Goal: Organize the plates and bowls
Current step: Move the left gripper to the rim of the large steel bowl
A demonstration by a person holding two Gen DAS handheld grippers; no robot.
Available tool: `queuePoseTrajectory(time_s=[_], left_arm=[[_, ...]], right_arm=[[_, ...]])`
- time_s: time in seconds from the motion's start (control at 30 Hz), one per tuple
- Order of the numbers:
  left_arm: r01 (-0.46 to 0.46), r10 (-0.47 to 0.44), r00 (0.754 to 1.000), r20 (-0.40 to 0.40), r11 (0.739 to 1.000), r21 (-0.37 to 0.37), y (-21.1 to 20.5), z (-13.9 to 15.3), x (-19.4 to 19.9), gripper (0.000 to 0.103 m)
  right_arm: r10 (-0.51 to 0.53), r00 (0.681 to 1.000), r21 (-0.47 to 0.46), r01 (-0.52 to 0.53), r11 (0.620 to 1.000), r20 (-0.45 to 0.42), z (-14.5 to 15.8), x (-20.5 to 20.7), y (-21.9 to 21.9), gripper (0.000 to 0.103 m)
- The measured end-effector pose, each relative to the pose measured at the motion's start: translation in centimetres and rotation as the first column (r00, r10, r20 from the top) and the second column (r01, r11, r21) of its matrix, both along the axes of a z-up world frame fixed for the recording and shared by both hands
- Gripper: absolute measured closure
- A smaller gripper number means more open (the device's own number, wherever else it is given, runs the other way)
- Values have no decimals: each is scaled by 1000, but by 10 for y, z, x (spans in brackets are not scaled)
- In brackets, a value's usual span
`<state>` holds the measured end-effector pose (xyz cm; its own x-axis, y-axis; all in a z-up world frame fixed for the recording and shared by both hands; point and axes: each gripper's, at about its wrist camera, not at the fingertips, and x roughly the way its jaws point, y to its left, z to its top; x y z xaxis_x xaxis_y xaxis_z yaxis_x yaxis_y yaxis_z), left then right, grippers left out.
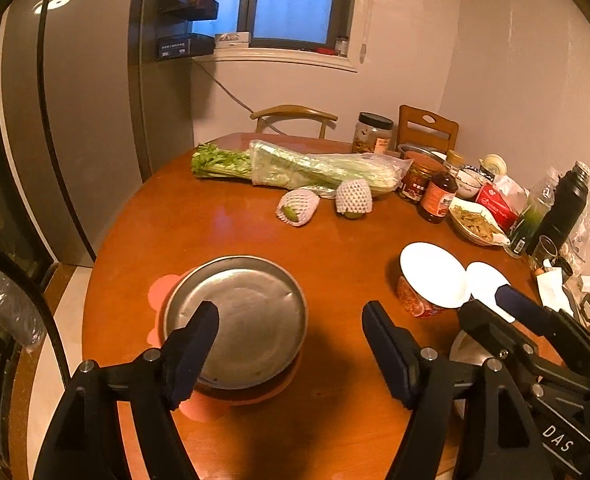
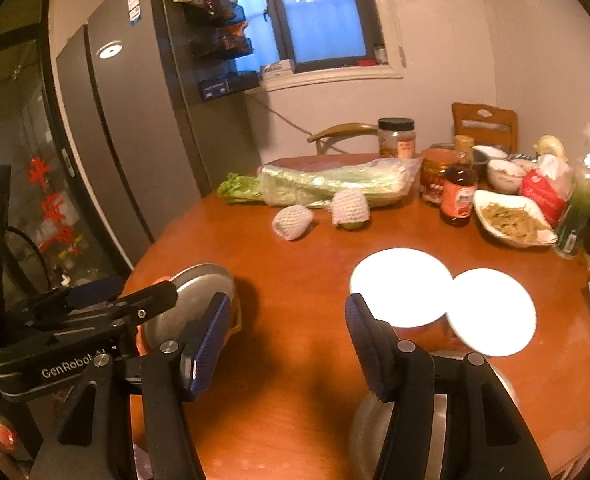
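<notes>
Toward the left edge of the round brown wooden tabletop point(image 1: 335, 248), the shallow round steel plate point(image 1: 239, 316) sits on a pink flower-shaped mat point(image 1: 163, 292). It looks stiff, light and slick, so its raised rim is likely the best place to grip it. The left gripper point(image 1: 291, 332) hangs over it with jaws apart and nothing between them. Further right, the larger round white plate point(image 2: 401, 286) rests on a red printed tub point(image 1: 415, 300), and the smaller round white plate point(image 2: 493, 310) lies just beside it, rims overlapping. Both are probably ceramic, brittle and smooth; take them by the edge. The right gripper point(image 2: 287, 320) is open too, holding nothing. Near the right edge, an oval white dish point(image 2: 513, 218) holds pale shredded food, and a small patterned bowl point(image 2: 505, 174) behind it holds something pale.
</notes>
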<state>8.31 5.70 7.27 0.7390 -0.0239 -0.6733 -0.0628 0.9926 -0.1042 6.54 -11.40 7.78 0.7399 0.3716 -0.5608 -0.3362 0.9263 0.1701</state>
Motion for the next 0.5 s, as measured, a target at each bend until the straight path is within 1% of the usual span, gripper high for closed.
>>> queuePoseTrajectory(time_s=[0.13,0.3,0.5], left_arm=[[16,-16,1000,-3,1000,9,-13,1,2,29],[39,-39,999,0,999,20,-32,4,7,29],[63,-63,998,-1,998,6,-52,2,6,29]], right_arm=[[-14,1000,11,14,1000,5,2,-1,-17,42],[-70,997,6,70,998,22,5,-3,-44,42],[-107,994,32,106,994,26,8,-7,-75,41]])
